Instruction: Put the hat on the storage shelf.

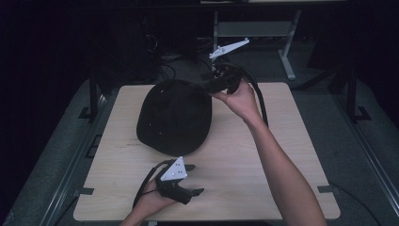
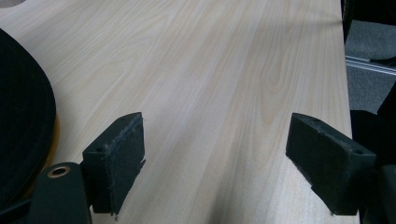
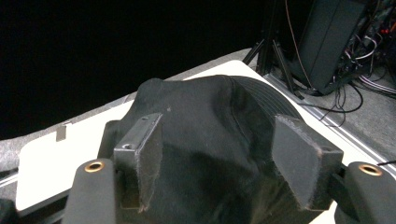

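Note:
A black cap [image 1: 174, 117] lies on the light wooden table [image 1: 263, 155], left of centre. My right gripper [image 1: 208, 86] is at the cap's far right edge, held by a hand reaching in from the right. In the right gripper view the cap [image 3: 210, 121] bulges up between and beyond the open gripper [image 3: 217, 158], its fingers [image 3: 140, 154] standing wide apart on either side of the fabric. My left gripper [image 1: 194, 179] rests near the table's front edge, just in front of the cap, open with bare wood between its fingers [image 2: 119, 158]. The cap's brim [image 2: 23, 116] shows at the left of that view.
Beyond the table's far edge are a metal desk frame [image 1: 287, 52], cables [image 1: 164, 59] and dark equipment [image 3: 331, 37] on the floor. Bare tabletop stretches to the right of the cap [image 2: 233, 70]. The surroundings are dark.

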The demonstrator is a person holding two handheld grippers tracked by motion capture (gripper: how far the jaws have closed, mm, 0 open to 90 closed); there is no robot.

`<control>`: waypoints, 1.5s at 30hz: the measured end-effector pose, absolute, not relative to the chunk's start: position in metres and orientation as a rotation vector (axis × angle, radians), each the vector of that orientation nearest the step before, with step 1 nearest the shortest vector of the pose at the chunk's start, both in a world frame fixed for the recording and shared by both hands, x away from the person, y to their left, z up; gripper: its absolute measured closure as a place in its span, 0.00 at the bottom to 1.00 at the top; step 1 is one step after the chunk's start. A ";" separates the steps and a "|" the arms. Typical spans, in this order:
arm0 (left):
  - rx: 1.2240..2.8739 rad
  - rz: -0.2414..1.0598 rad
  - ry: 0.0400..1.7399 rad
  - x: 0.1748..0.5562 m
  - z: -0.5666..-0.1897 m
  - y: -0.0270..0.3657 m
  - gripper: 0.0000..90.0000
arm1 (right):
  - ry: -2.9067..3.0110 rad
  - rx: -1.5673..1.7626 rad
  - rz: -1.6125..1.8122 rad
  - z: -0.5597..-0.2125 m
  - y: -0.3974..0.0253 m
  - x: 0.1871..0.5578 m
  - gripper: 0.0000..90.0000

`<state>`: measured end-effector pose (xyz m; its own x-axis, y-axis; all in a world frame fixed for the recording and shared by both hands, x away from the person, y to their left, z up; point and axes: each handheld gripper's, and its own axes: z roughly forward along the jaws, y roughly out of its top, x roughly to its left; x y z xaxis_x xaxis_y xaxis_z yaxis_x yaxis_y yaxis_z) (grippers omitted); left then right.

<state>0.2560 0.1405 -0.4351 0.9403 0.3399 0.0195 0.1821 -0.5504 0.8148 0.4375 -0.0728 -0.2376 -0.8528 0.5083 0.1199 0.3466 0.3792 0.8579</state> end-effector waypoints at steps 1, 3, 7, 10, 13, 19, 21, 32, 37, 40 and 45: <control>2.166 0.216 0.369 0.256 -0.435 0.141 0.21 | 2.464 0.778 1.484 -0.238 -0.075 0.437 0.37; 2.164 0.219 0.371 0.256 -0.435 0.141 0.20 | 2.460 0.787 1.485 -0.240 -0.080 0.436 0.36; 2.161 0.215 0.381 0.256 -0.435 0.141 0.20 | 2.461 0.806 1.478 -0.244 -0.088 0.434 0.35; 2.161 0.221 0.375 0.257 -0.435 0.142 0.20 | 2.463 0.809 1.475 -0.248 -0.092 0.432 0.35; 2.166 0.223 0.374 0.257 -0.435 0.143 0.20 | 2.469 0.809 1.472 -0.251 -0.096 0.430 0.35; 2.153 0.220 0.391 0.257 -0.435 0.144 0.20 | 2.475 0.816 1.481 -0.259 -0.104 0.426 0.34; 2.152 0.221 0.393 0.258 -0.435 0.144 0.20 | 2.480 0.822 1.475 -0.263 -0.107 0.425 0.34; 2.149 0.212 0.414 0.258 -0.436 0.144 0.20 | 2.486 0.851 1.472 -0.274 -0.125 0.420 0.31; 2.154 0.213 0.413 0.259 -0.436 0.144 0.19 | 2.498 0.872 1.466 -0.282 -0.131 0.416 0.29; 2.142 0.218 0.414 0.260 -0.436 0.144 0.19 | 2.501 0.877 1.462 -0.286 -0.134 0.413 0.28; 2.151 0.217 0.417 0.260 -0.436 0.145 0.19 | 2.500 0.884 1.472 -0.292 -0.141 0.406 0.26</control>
<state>0.2605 0.1450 -0.4362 0.9274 0.3741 0.0002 0.2148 -0.5328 0.8185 0.4055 -0.1409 -0.2922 -0.8246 0.5319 0.1925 0.4263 0.3608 0.8295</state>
